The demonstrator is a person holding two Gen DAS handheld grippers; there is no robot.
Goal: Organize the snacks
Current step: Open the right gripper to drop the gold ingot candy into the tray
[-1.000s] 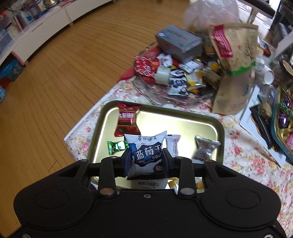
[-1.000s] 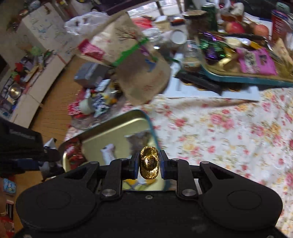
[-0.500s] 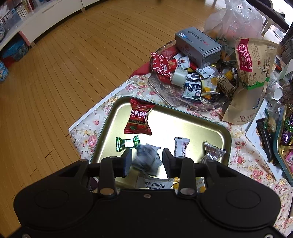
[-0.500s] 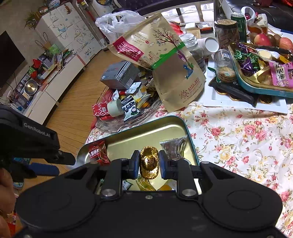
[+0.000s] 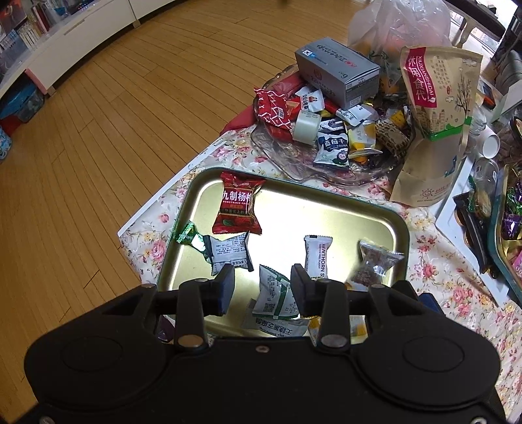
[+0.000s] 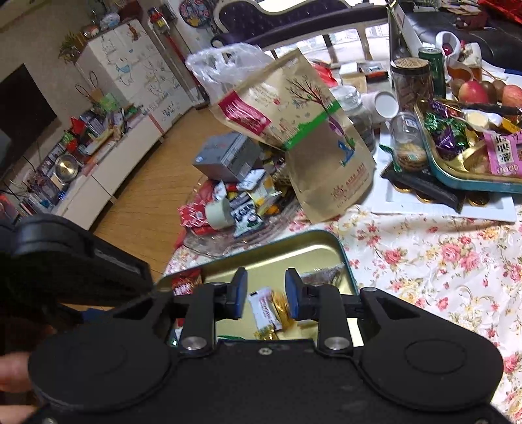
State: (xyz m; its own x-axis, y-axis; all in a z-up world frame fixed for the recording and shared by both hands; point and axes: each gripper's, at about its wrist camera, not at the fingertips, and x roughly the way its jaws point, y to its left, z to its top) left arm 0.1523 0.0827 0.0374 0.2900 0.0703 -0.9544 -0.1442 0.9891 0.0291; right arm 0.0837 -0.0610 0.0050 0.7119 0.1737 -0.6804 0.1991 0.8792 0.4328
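My left gripper is spread wide with nothing in it, above the gold tray. My right gripper is spread too. The gold candy lies in the tray, at 5 o'clock from the white packet.

gold tray, teal rim; red packet; white hawthorn wrapper; floral pink-rose tablecloth; gold-foil candy.

We're in a lived-in home living room: wood plank floor, low white TV cabinet along the wall beyond it, flowered tablecloth, carved sofa behind.
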